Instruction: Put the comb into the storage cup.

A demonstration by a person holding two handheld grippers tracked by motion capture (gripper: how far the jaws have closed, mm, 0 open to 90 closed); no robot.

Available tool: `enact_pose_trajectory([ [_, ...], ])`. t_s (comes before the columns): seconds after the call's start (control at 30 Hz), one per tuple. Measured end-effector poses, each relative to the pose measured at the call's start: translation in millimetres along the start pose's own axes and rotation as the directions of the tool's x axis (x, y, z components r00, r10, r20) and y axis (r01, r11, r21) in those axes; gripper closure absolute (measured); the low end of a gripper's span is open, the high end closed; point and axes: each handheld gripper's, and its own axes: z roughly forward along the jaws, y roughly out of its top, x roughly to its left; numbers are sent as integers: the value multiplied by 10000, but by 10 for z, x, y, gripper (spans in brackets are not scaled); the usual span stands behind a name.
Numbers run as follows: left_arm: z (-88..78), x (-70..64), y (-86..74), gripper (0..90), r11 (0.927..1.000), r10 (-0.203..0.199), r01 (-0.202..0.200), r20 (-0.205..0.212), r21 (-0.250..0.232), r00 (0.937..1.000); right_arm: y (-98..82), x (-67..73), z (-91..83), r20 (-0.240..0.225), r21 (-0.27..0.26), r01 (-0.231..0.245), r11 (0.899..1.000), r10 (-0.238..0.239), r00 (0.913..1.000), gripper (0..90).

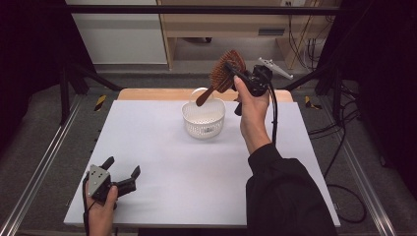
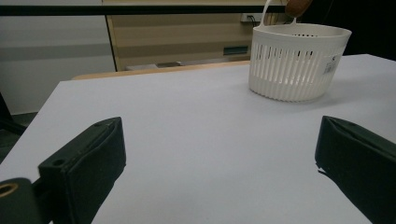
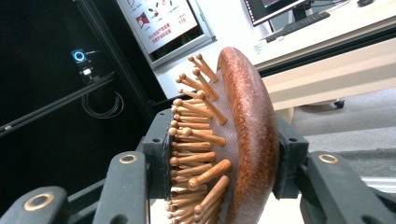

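1. Count: one wooden paddle hairbrush [image 1: 225, 73], one white slotted plastic basket [image 1: 203, 119], two handheld grippers, one white table [image 1: 162, 157].
2. The basket is sitting upright in the upper centre of the high view, on the far half of the table. In the left gripper view it is appearing at upper right [image 2: 299, 60], its looped handle rising from the far rim.
3. The right gripper [image 1: 235, 74] is being held up in the upper centre-right of the high view, above and just right of the basket, apart from it.
4. Its jaws are clamping the hairbrush head, partly closed: one pad is pressing on the bristle side, the other on the smooth rounded back. The right gripper view [image 3: 224, 154] is showing the brush [image 3: 243, 135] edge-on between them, wooden pins pointing to the frame's left.
5. In the high view the brush is tilting, its head at the gripper and its handle pointing down-left, with the handle tip hanging over the basket's far rim. Whether the tip is touching the rim cannot be told.
6. The left gripper [image 1: 123, 173] is resting at the lower left of the high view, low over the near table edge. Its jaws are standing wide apart with nothing between them; the left gripper view [image 2: 219, 154] is showing bare table between the two black pads.
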Motion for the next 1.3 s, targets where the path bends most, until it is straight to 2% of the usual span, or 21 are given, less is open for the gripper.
enact_pose_trajectory([
  [0.6, 23, 2, 2, 17, 10000, 18, -18, 56, -51, 10000, -65, -108, -6, 236, 41, 57, 10000, -58, 9997, 515],
  [1.3, 16, 3, -5, 18, 10000, -4, 4, 71, -12, 10000, -305, -283, 30, 506, 275, -241, 9993, 226, 9985, 514],
])
